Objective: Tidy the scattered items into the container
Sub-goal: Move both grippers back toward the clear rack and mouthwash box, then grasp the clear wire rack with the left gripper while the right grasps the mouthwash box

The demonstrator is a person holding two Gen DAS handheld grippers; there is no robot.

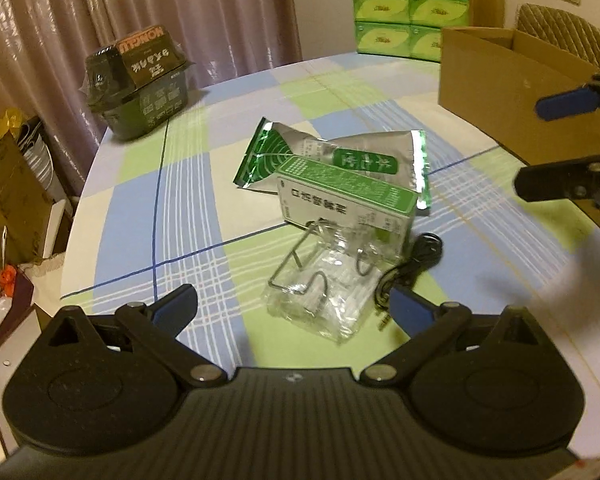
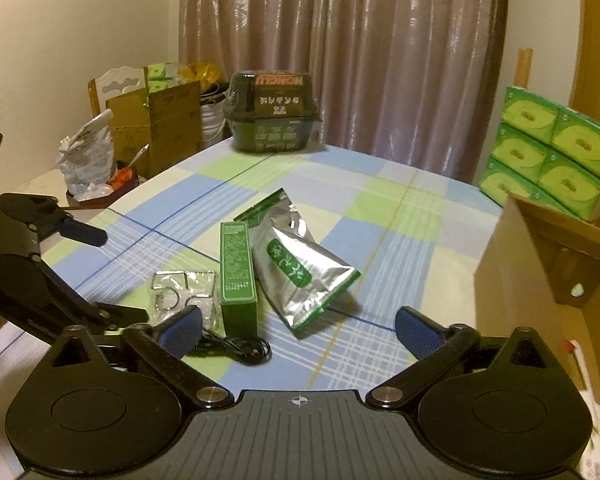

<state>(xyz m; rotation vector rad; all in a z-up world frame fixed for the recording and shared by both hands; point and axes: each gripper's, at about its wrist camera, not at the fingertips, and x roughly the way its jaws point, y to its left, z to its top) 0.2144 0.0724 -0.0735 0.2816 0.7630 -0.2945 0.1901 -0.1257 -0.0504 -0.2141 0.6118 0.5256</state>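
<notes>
A: What sits nearest the two tools?

B: Both hover low over a round table with a checked cloth [image 1: 188,200]. The left gripper [image 1: 294,312] has its jaws spread wide with nothing between them; just ahead of it lies a clear plastic packet [image 1: 324,296] holding bent wire hooks. The right gripper [image 2: 298,332] is open too, empty, with a coiled black cable [image 2: 236,348] close to its left finger.

A: And beyond those?

B: A green box [image 2: 238,276] lies touching the packet, and a silver and green foil pouch [image 2: 300,268] leans partly under it. All four are bunched mid-table.

A: Where do they go?

B: Into the open cardboard box [image 1: 496,80] at the table's right edge, near the right gripper. Nothing appears to be packed yet.

A: Best approach?

B: I'd say take the stiff green box first, jaws across its narrow sides. The slippery packet and loose cable look harder; pinch the cable at its coil.

A: Farther back?

B: A dark lidded tub [image 2: 274,112] by the curtain.
</notes>
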